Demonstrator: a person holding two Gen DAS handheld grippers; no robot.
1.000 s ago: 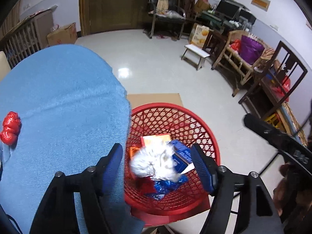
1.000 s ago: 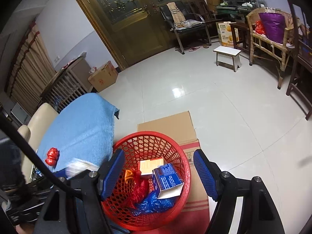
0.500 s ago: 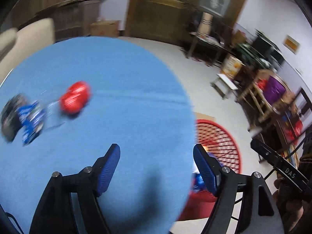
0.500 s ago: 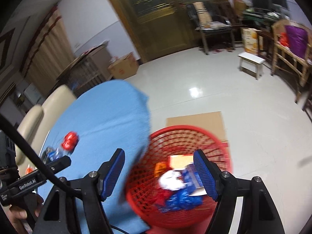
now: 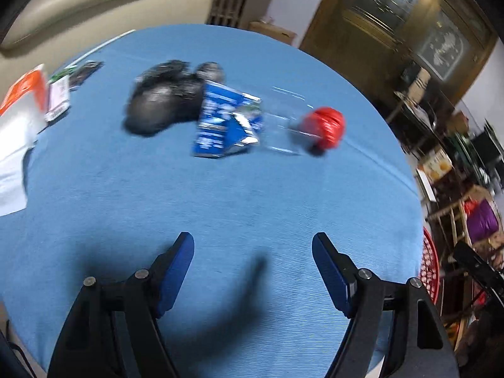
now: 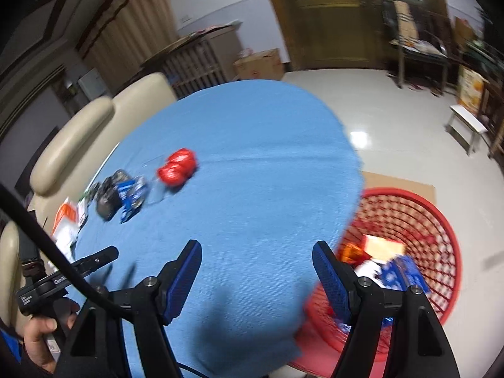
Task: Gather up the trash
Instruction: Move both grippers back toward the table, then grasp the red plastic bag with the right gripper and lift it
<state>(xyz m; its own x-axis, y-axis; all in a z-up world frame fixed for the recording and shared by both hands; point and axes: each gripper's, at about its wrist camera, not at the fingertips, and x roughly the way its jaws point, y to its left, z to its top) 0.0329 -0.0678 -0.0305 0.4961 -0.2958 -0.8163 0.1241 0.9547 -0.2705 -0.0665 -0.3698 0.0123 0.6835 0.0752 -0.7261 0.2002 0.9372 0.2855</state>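
1. Left wrist view: the left gripper (image 5: 252, 271) hangs released over the near part of the blue tablecloth (image 5: 220, 195), its jaws spread with nothing between them (only bare cloth and their own shadow). It tilts steeply down toward the table.
2. Same view, the trash left to collect lies on the far half of the cloth: a black crumpled bag (image 5: 163, 100) at far left, a blue torn packet (image 5: 226, 119) touching it on its right, a clear plastic piece (image 5: 283, 123), hard to make out through the blur, and a red crumpled wrapper (image 5: 324, 127) at the right end of the row. Papers (image 5: 19, 132) lie at the left edge. The rim of the red basket (image 5: 430, 267) peeks past the right edge of the table.
3. Right wrist view: the right gripper (image 6: 256, 274) is also released and empty, poised over the near right part of the cloth and angled down. At near left a hand (image 6: 41, 337) grips the handle of the other tool.
4. Same view, the basket sits on the floor to the right of the table, already holding a blue box (image 6: 403, 272), an orange scrap and other bits.
5. Judged step: reaching for the next piece. The next move calls for carrying an empty gripper across to the far row and straddling one item, probably the red wrapper (it lies nearest the basket side), before closing.
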